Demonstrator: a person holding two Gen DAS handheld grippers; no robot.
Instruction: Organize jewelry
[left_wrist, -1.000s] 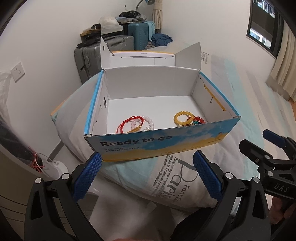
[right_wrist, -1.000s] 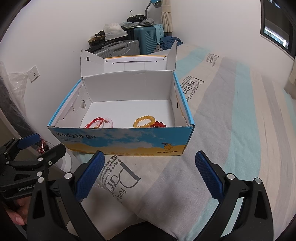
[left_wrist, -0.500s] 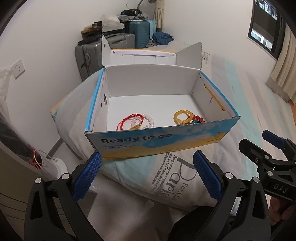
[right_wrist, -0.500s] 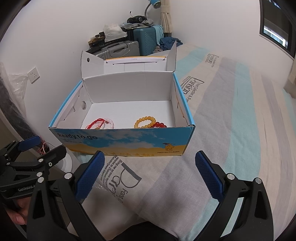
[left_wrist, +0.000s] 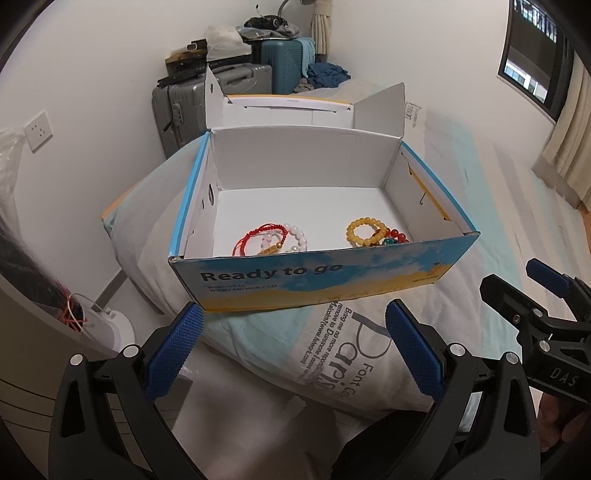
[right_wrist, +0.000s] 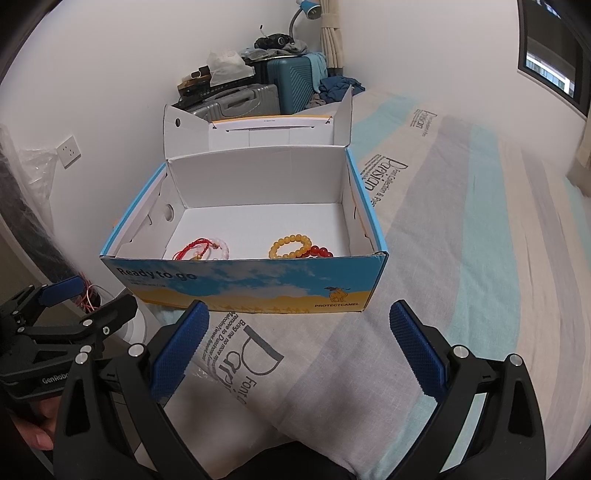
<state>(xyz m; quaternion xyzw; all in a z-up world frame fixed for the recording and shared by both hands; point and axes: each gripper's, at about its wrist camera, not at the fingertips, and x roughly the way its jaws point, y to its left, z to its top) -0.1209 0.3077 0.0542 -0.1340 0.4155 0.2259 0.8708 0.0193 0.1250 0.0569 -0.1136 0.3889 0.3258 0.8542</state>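
An open blue and yellow cardboard box (left_wrist: 317, 284) (right_wrist: 243, 282) stands on the bed, lid flipped back. Inside near the front wall lie a red cord bracelet (left_wrist: 258, 236) (right_wrist: 194, 247) with a white bead bracelet (left_wrist: 299, 236) (right_wrist: 221, 248), and to the right a yellow bead bracelet (left_wrist: 364, 230) (right_wrist: 290, 245) over a red bead bracelet (left_wrist: 397, 236) (right_wrist: 321, 252). My left gripper (left_wrist: 295, 343) is open and empty, in front of the box. My right gripper (right_wrist: 299, 343) is open and empty, also in front of the box. Each gripper shows at the edge of the other's view.
The box rests on a striped bedcover (right_wrist: 461, 258) with printed lettering. Grey and teal suitcases (left_wrist: 207, 99) with piled items stand against the wall behind. A white bin with red wires (left_wrist: 96, 325) sits on the floor at left. A window (left_wrist: 532, 55) is at upper right.
Both grippers have moved slightly closer to and higher over the box, so more of its floor shows. The jaws stay open and the bracelets have not moved.
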